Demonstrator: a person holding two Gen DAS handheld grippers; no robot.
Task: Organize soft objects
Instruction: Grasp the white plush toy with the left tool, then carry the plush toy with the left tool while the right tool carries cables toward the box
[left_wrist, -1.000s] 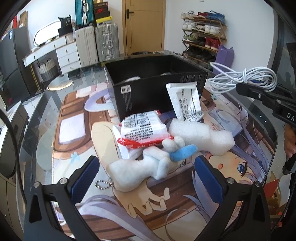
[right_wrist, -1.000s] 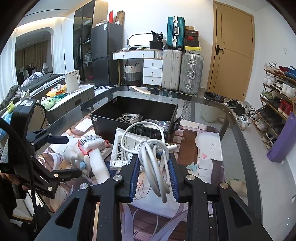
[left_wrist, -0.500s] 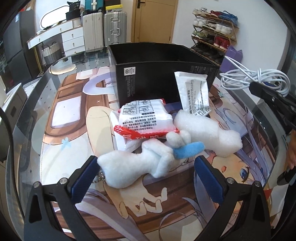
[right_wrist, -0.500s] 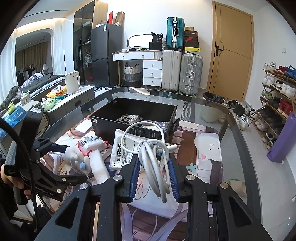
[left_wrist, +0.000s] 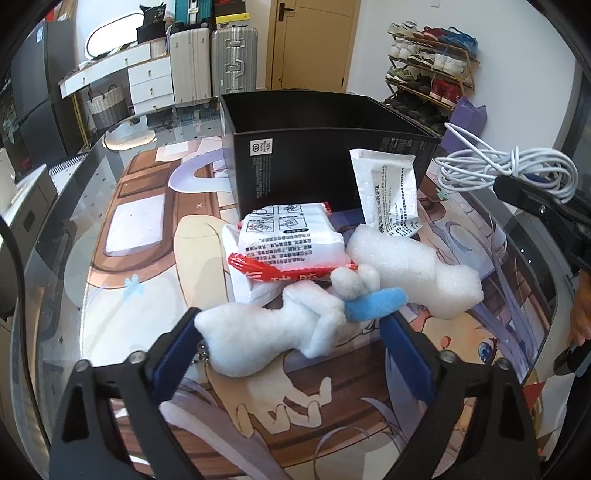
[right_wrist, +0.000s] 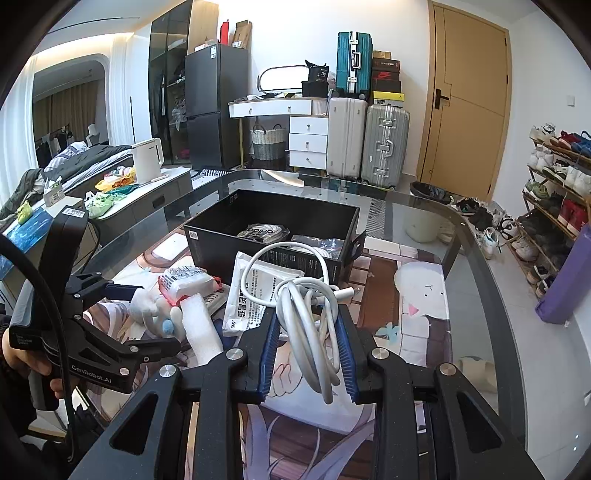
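2 grippers work above the table (right_wrist: 476, 280). The left gripper (left_wrist: 291, 332) is wide open around the white plush toy (left_wrist: 273, 332), which lies on the table. The right gripper (right_wrist: 308, 354) clamps the white cable (right_wrist: 310, 314), approx. in front of the black box (right_wrist: 273, 254).

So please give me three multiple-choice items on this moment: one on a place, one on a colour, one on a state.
1. Where does the plush toy lie?
A. inside the black box
B. on the table, between the fingers of the left gripper
C. on the shoe rack

2. What colour is the toy's small end piece?
A. blue
B. green
C. yellow

3. In what state is the right gripper?
A. open and empty
B. shut on the white cable
C. shut on the foam piece

Answers: 1 B, the open fingers flank it in front of the black box. 2 A, blue against white plush. 3 B, the coil sits pinched between its pads.
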